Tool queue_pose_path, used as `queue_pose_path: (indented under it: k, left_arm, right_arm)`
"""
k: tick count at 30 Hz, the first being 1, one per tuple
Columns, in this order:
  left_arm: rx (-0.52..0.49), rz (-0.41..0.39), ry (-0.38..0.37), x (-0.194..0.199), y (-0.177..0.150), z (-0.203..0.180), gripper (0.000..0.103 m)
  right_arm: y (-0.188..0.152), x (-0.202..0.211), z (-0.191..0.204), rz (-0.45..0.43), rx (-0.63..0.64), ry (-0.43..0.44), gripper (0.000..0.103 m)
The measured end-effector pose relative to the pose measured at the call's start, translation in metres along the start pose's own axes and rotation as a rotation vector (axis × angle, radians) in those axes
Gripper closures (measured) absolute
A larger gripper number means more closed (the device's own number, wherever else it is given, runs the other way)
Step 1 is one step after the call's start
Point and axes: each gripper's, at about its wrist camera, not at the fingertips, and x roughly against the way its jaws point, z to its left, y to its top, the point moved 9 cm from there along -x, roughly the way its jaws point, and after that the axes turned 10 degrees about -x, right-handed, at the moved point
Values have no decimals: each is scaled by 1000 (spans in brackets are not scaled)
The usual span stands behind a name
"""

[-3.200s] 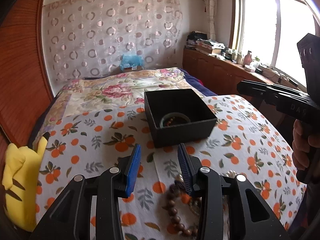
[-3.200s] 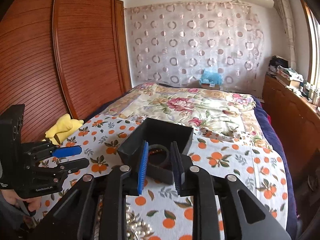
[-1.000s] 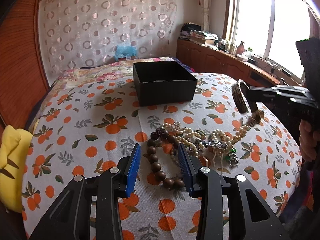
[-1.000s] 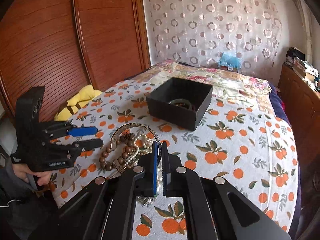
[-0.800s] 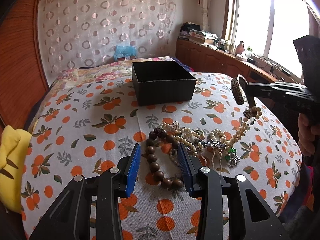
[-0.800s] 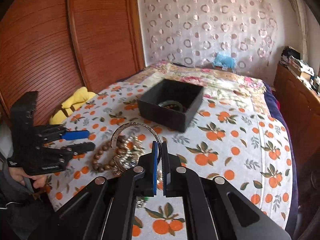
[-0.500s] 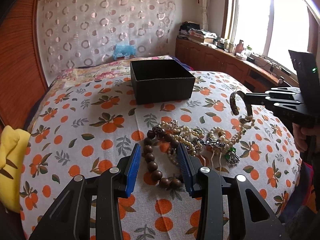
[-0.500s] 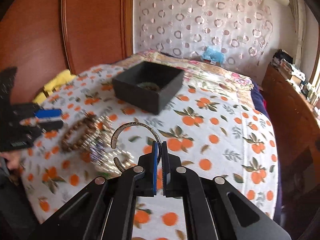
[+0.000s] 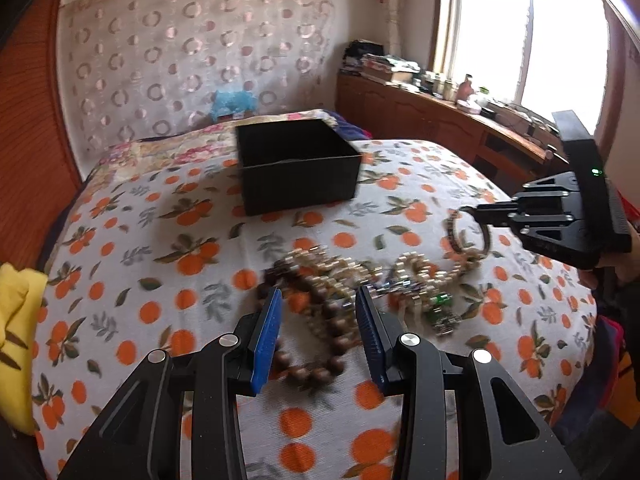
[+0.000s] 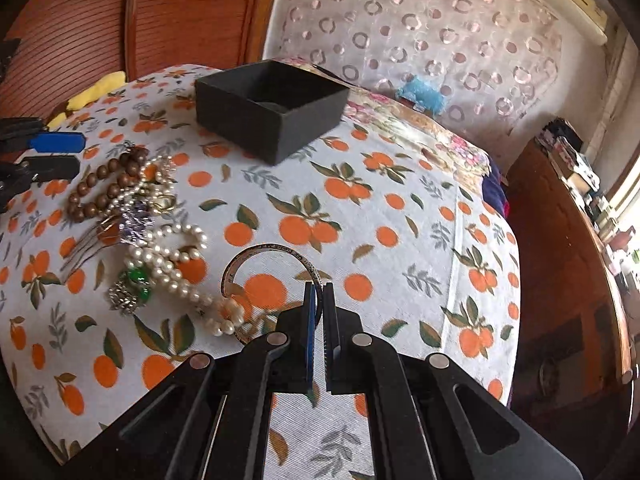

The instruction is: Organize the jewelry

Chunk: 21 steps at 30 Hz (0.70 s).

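My right gripper (image 10: pixel 318 294) is shut on a silver cuff bangle (image 10: pixel 264 250), held low over the orange-print bedspread; it also shows in the left wrist view (image 9: pixel 482 216) with the bangle (image 9: pixel 456 232). A pearl strand (image 10: pixel 176 260) trails against the bangle. My left gripper (image 9: pixel 318 322) is open and empty above a brown wooden bead bracelet (image 9: pixel 328 320). The jewelry pile (image 10: pixel 132 208) holds the bead bracelet (image 10: pixel 104 188), pearls, a hair comb and a green-stone piece (image 10: pixel 134 280). A black open box (image 10: pixel 272 104) stands beyond it, also in the left wrist view (image 9: pixel 296 164).
A yellow plush toy (image 9: pixel 16 320) lies at the bed's left edge. A wooden wardrobe (image 10: pixel 120 20) is to the left, a wooden counter with clutter (image 9: pixel 440 108) under the window to the right. A floral quilt (image 9: pixel 200 144) covers the bed's far end.
My right gripper, shut on the bangle, has swung down and right, away from the pile, dragging the pearl strand. My left gripper stays open and has dropped closer to the bead bracelet.
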Motion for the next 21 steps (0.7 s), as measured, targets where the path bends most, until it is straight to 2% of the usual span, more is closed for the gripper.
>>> queue_pose_path:
  k: [8, 18, 21]
  left_arm:
    - [-91, 5, -80, -16, 22, -45, 67]
    - [-173, 66, -189, -54, 41, -89, 67]
    - [-191, 107, -233, -69, 42, -103, 69]
  right_arm:
    - [-8, 3, -19, -1, -33, -26, 99]
    - [-11, 5, -33, -24, -110, -4, 99]
    - [-12, 8, -38, -32, -133, 1, 99]
